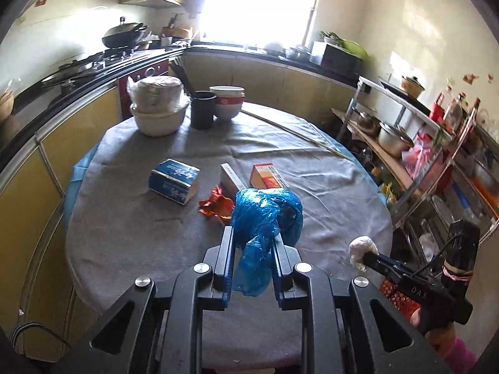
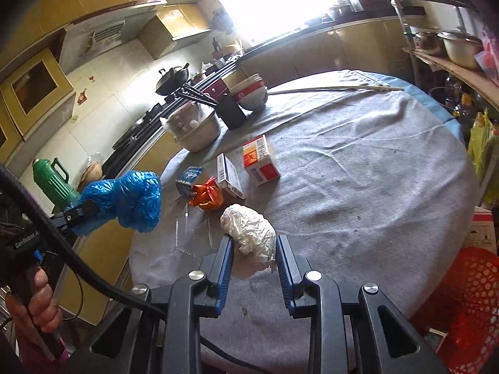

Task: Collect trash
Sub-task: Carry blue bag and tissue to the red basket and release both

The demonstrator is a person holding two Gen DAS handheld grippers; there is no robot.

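Note:
A crumpled blue plastic bag (image 1: 265, 215) hangs above the round table, with my left gripper (image 1: 253, 237) shut on it; the right wrist view shows the same blue plastic bag (image 2: 131, 199) off the table's left edge. My right gripper (image 2: 254, 240) is shut on a crumpled white paper wad (image 2: 249, 230), lifted over the grey cloth; this paper wad (image 1: 361, 249) also shows at the right of the left wrist view. On the cloth lie an orange wrapper (image 2: 207, 194), a blue box (image 1: 174, 182), a white box (image 2: 229, 176) and a red-and-white box (image 2: 260, 160).
At the table's far side stand a covered metal bowl (image 1: 157, 109), a black cup (image 1: 202, 109), stacked bowls (image 1: 227, 101) and a long stick (image 1: 293, 132). A red mesh basket (image 2: 471, 305) sits low on the right. A shelf with pots (image 1: 405, 131) stands to the right.

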